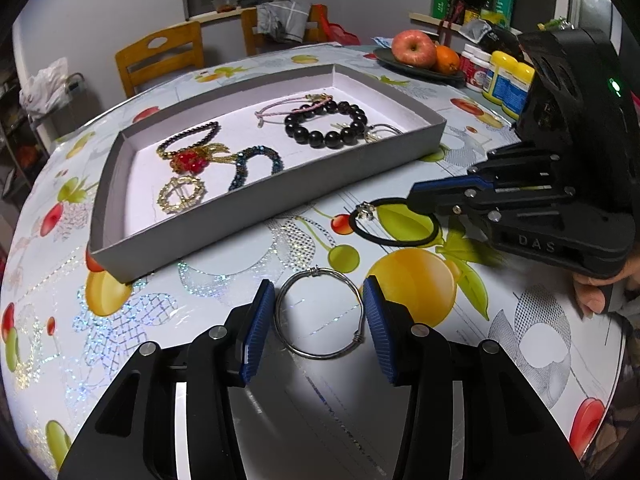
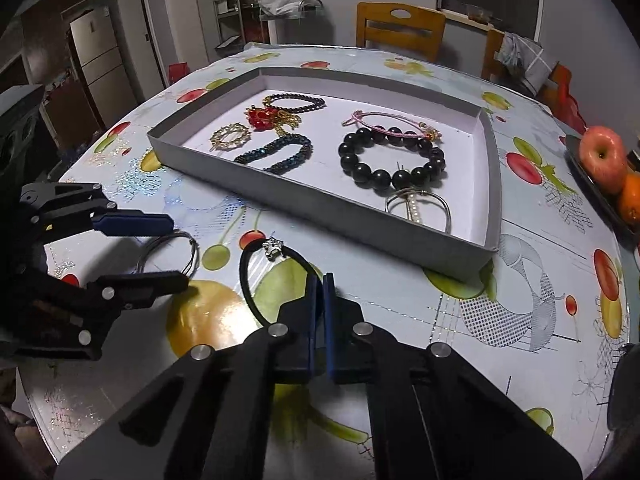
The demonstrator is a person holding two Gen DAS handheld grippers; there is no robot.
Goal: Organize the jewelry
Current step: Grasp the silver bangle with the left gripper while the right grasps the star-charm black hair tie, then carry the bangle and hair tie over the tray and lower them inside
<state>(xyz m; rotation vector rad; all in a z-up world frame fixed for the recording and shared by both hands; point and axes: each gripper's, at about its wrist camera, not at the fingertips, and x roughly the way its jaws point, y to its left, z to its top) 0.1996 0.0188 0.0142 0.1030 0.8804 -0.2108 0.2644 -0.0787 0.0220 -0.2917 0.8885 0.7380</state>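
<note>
table (image 1: pixel 240 360): pale blue cloth, fruit print, glitter patches
tray (image 1: pixel 280 196): grey outside, white inside
bead bracelet (image 1: pixel 326 126): black
hair tie (image 1: pixel 394 222): black, silver charm
bangle (image 1: pixel 320 314): silver
gripper pads (image 1: pixel 256 332): blue

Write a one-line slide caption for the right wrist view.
Right gripper shut on black hair tie; left gripper open around wire bangle, near jewelry tray.

Glossy tablecloth, matt box, shiny jewelry

The fruit-print tablecloth (image 1: pixel 208 312) looks slick, with glittery patches; the grey box (image 1: pixel 280 188) seems matt cardboard; the wire bangle (image 1: pixel 320 314) is polished metal; the black beads (image 2: pixel 390 156) gleam.
</note>
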